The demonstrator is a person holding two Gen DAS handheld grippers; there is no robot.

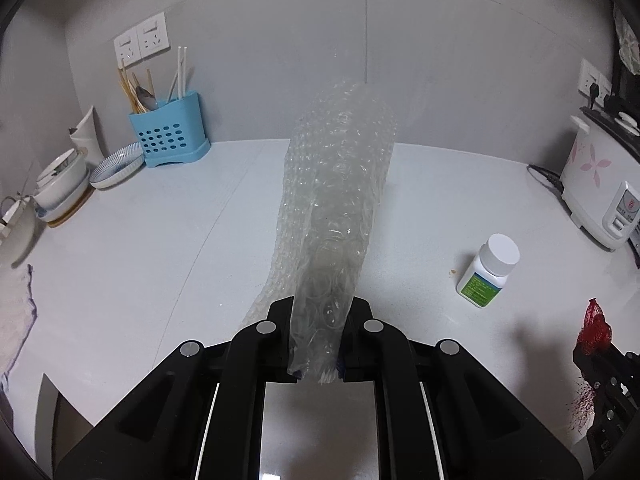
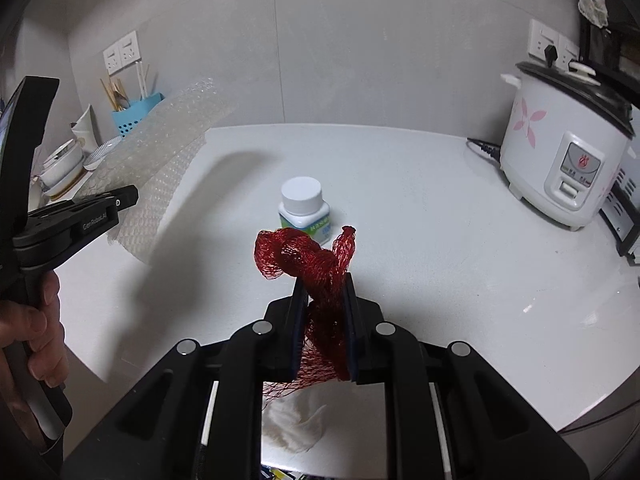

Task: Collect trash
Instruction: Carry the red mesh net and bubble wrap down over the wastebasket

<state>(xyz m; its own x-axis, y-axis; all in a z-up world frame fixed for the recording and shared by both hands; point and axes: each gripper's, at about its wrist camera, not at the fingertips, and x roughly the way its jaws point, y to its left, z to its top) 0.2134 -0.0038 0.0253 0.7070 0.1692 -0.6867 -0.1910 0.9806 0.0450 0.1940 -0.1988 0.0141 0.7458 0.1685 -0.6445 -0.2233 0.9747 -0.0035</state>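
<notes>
My left gripper is shut on a long sheet of clear bubble wrap that stands up from the jaws above the white counter. The bubble wrap also shows in the right wrist view, held by the left gripper at the left. My right gripper is shut on a bunched red mesh net. That net and right gripper show at the right edge of the left wrist view. A white pill bottle with a green label stands on the counter just beyond the net; it also shows in the left wrist view.
A white rice cooker with its cord stands at the right. A blue utensil holder, stacked bowls and a plate sit at the back left. A crumpled white tissue lies under the right gripper. A cloth lies at the left edge.
</notes>
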